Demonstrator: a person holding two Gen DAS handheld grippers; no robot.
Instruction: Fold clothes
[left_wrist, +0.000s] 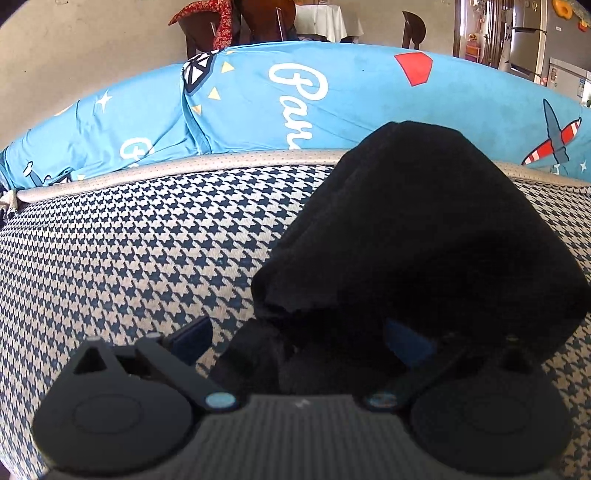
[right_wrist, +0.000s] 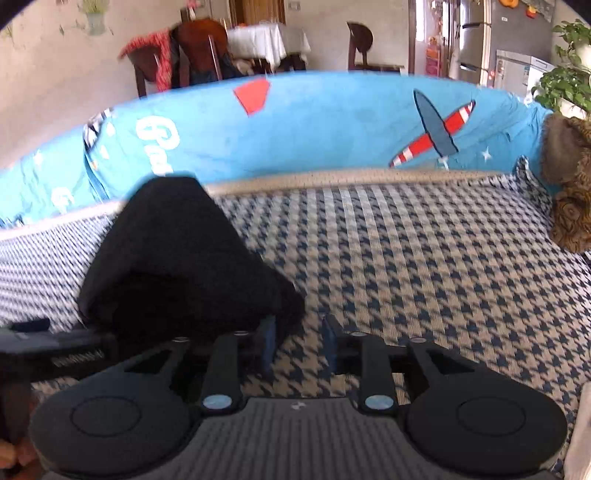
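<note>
A black garment (left_wrist: 424, 236) lies folded in a thick bundle on the houndstooth sofa seat (left_wrist: 129, 251). My left gripper (left_wrist: 299, 341) is open wide, and the near edge of the bundle sits between its blue pads without being pinched. In the right wrist view the same black garment (right_wrist: 177, 266) lies to the left, its right corner touching the left finger. My right gripper (right_wrist: 298, 345) is open with a narrow gap, and only the sofa seat (right_wrist: 424, 266) shows between its pads. Part of the left gripper (right_wrist: 26, 338) shows at the left edge.
A blue printed cover (left_wrist: 332, 96) drapes the sofa back behind the seat. A brown furry item (right_wrist: 570, 177) sits at the seat's right end, with a green plant (right_wrist: 565, 77) above it. Chairs (right_wrist: 199, 51) and a white-clothed table (right_wrist: 266, 40) stand behind the sofa.
</note>
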